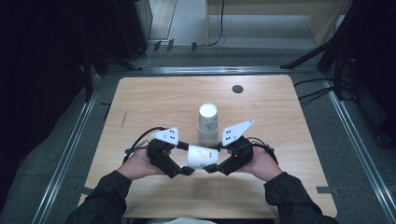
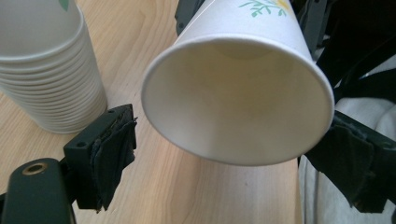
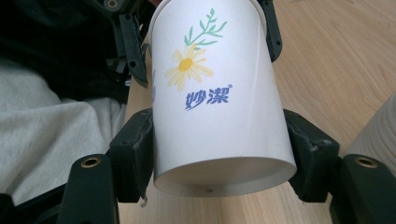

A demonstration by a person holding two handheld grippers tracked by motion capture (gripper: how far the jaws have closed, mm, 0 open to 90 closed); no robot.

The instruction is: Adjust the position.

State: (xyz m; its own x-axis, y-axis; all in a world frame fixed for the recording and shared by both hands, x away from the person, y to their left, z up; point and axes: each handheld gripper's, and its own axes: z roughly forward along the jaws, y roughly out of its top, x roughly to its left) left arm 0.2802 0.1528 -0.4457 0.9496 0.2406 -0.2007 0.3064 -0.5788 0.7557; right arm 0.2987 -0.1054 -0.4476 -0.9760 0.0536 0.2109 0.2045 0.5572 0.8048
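Wooden table (image 1: 140,100) on grey floor, dark surroundings; stack of paper cups (image 1: 208,123) at centre. Daisy-printed paper cup (image 1: 202,157) lies sideways off the tabletop, its base clamped by the right gripper (image 1: 211,168); left gripper (image 1: 188,171) jaws spread around its rim.

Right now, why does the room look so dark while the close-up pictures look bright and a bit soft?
High view: light falls on the table, surroundings nearly black. Left gripper view: the paper cup is evenly lit, its near jaw pads soft. Right gripper view: cup print sharp, no glare.
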